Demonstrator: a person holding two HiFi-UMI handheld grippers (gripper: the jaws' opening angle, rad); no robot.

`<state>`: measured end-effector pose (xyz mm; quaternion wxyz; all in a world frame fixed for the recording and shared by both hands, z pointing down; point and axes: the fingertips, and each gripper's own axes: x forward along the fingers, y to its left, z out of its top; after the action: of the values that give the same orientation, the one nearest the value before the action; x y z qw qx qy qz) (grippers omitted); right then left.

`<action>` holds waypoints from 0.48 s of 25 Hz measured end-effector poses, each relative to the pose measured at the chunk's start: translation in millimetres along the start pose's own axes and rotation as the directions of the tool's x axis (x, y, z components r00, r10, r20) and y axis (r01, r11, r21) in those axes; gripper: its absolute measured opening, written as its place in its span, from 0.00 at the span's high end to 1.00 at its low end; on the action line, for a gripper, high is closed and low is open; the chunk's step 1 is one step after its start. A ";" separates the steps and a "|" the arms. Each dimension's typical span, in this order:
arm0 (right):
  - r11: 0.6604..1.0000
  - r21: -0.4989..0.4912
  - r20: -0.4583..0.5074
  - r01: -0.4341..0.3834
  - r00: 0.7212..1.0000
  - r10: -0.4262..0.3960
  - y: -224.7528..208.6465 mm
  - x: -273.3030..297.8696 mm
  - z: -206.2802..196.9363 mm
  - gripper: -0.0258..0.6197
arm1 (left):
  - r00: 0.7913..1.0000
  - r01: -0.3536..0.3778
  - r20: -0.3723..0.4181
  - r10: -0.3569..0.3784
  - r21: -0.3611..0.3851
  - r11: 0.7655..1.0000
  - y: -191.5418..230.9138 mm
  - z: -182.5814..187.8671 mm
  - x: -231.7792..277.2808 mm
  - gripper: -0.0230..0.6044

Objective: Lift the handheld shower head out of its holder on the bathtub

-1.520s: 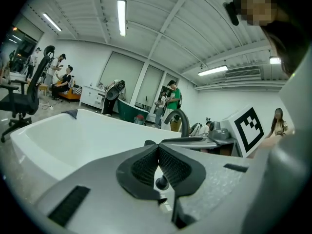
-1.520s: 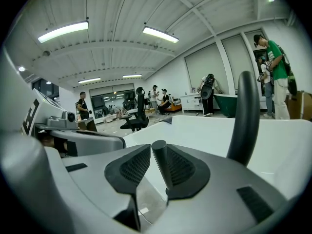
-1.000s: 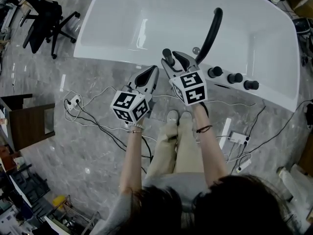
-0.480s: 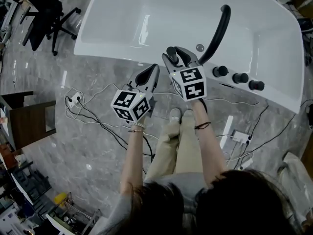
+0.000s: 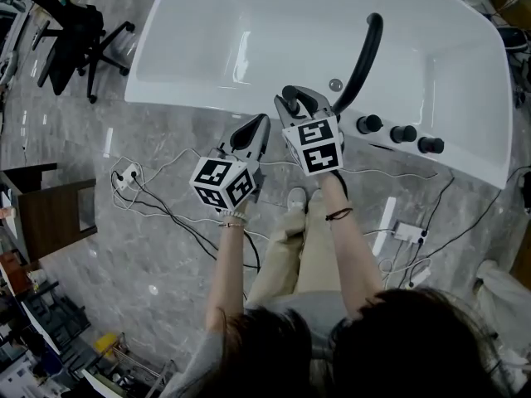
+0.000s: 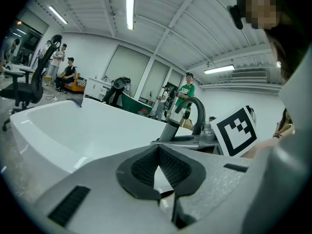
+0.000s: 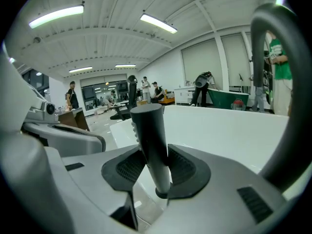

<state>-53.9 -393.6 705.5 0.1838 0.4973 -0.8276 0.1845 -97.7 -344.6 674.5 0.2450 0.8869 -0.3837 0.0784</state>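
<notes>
The bathtub (image 5: 274,31) looked glossy white and smooth, the shower head (image 7: 152,145) matt dark grey, the floor (image 5: 158,247) polished grey stone

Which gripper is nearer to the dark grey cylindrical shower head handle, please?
Right. The right gripper has the handle between its just-closing jaws; the left gripper hangs off to its left, outside the tub.

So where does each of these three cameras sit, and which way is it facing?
Head view: on the person's head, facing steeply down on the bathtub, both arms, legs, left gripper and right gripper.
Left gripper view: on that gripper, along its shut jaws toward the faucet.
Right gripper view: along its own jaws, which have just been closing on the shower head between them.
All three share the bathtub and faucet.
</notes>
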 end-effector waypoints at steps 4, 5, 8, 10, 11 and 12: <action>1.000 0.008 0.004 0.021 1.000 -0.021 3.3 -9.8 6.4 0.75 | 1.000 0.003 -0.003 -0.003 -0.008 1.000 -5.2 5.1 -4.6 0.95; 1.000 0.011 0.010 0.021 1.000 -0.021 3.7 -12.7 9.9 0.75 | 1.000 0.005 0.000 -0.005 -0.007 1.000 -7.4 8.3 -5.2 0.95; 1.000 0.025 0.025 0.017 1.000 -0.017 3.5 -22.0 21.0 0.75 | 1.000 0.013 0.010 -0.013 0.001 1.000 -15.5 18.9 -6.4 0.95; 1.000 0.025 0.036 0.013 0.999 -0.014 4.5 -28.5 29.4 0.75 | 1.000 0.018 0.017 -0.018 0.007 1.000 -20.2 26.9 -7.6 0.95; 1.000 0.023 0.041 0.012 0.999 -0.013 5.5 -32.0 33.6 0.75 | 1.000 0.021 0.022 -0.021 0.010 1.000 -22.4 31.4 -8.6 0.95; 1.000 0.021 0.045 0.012 0.999 -0.013 6.7 -35.8 37.7 0.75 | 0.999 0.023 0.027 -0.024 0.014 1.000 -24.8 36.1 -10.1 0.95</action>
<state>-48.8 -382.1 654.6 0.1610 0.5083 -0.8265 0.1805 -88.6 -341.5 630.6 0.2347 0.8939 -0.3762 0.0659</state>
